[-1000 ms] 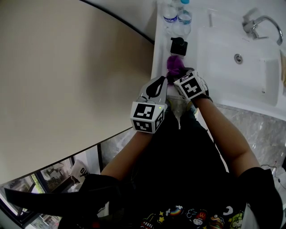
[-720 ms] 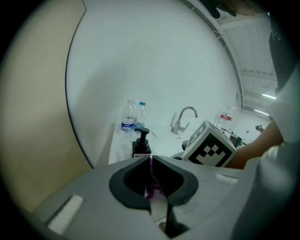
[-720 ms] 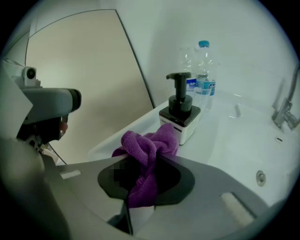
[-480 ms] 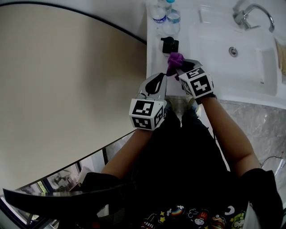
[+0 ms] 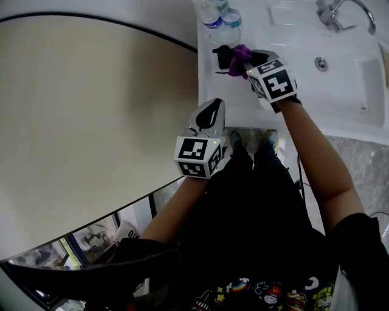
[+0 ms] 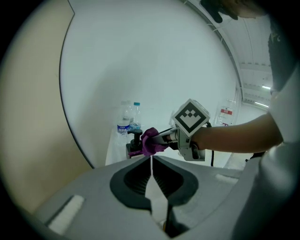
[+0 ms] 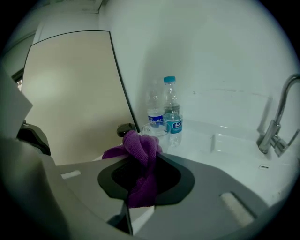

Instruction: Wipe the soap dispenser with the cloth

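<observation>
A black soap dispenser (image 5: 222,57) stands on the white counter (image 5: 243,100) near its left edge. My right gripper (image 5: 244,60) is shut on a bunched purple cloth (image 5: 239,61), and its jaws have just been closing on it. The cloth hangs right beside the dispenser's pump; whether it touches I cannot tell. In the right gripper view the cloth (image 7: 143,149) fills the jaws, with the pump top (image 7: 125,129) just behind. My left gripper (image 5: 213,108) hangs shut and empty over the counter's front edge. The left gripper view shows dispenser (image 6: 134,140), cloth (image 6: 150,141) and right gripper (image 6: 158,140) ahead.
Two water bottles (image 5: 222,18) stand behind the dispenser against the wall. The sink basin (image 5: 340,73) with its faucet (image 5: 340,11) lies to the right. A beige panel (image 5: 91,109) borders the counter on the left.
My right gripper has carried the purple cloth away from the person's body and up to the soap dispenser. The left gripper has stayed near the counter's front edge.
</observation>
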Action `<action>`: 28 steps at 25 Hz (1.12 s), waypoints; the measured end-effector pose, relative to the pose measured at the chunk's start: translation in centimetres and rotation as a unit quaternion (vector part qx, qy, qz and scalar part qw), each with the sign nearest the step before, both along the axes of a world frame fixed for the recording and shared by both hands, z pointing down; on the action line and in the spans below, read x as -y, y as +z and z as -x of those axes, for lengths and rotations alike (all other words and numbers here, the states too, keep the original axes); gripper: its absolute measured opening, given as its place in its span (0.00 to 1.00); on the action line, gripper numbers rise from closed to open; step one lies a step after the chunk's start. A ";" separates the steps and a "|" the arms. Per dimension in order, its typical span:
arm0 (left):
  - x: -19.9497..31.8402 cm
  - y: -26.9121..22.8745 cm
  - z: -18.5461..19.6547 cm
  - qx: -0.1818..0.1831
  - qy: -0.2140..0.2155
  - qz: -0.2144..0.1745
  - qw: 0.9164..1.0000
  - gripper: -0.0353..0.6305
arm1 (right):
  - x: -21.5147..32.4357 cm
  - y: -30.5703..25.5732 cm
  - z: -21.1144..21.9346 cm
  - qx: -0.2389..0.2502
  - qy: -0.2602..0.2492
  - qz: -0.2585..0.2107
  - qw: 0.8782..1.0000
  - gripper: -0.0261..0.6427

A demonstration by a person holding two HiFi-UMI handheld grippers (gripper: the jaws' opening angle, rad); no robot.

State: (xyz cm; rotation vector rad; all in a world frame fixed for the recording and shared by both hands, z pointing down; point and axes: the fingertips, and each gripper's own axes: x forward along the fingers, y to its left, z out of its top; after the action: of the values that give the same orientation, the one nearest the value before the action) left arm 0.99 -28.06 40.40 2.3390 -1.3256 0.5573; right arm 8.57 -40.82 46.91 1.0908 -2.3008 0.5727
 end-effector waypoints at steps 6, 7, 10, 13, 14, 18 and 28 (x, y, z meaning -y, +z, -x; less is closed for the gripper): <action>0.0 -0.2 0.0 0.011 -0.024 -0.006 1.000 0.07 | 1.1 -0.7 -0.4 0.011 -0.016 -0.006 1.000 0.19; 0.2 -0.2 -0.1 0.012 -0.025 -0.006 1.000 0.07 | 1.0 -0.6 -0.4 0.011 -0.021 -0.004 1.000 0.19; 0.8 -0.1 -0.4 0.011 -0.027 -0.005 1.000 0.07 | 0.2 0.0 -0.1 0.009 -0.038 0.003 0.999 0.19; 1.2 0.1 -0.8 0.009 -0.024 -0.006 1.000 0.07 | -1.1 0.3 0.3 0.008 -0.051 0.009 0.999 0.19; 1.4 0.1 -0.9 0.008 -0.022 -0.006 1.000 0.07 | -1.7 0.5 0.5 0.007 -0.056 0.012 0.998 0.19; 1.7 0.1 -1.2 0.002 -0.013 -0.007 1.000 0.07 | -4.3 2.0 1.4 -0.005 -0.077 0.029 0.997 0.19; 2.3 -0.1 0.6 -0.023 0.005 -0.012 1.000 0.07 | -4.9 -3.4 4.4 0.009 -0.060 -0.031 0.998 0.19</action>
State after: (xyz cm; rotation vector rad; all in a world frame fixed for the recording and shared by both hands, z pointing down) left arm 0.42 -30.32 40.29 2.3658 -1.3071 0.4893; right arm 4.13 -35.93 43.52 0.9697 -2.3954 0.4699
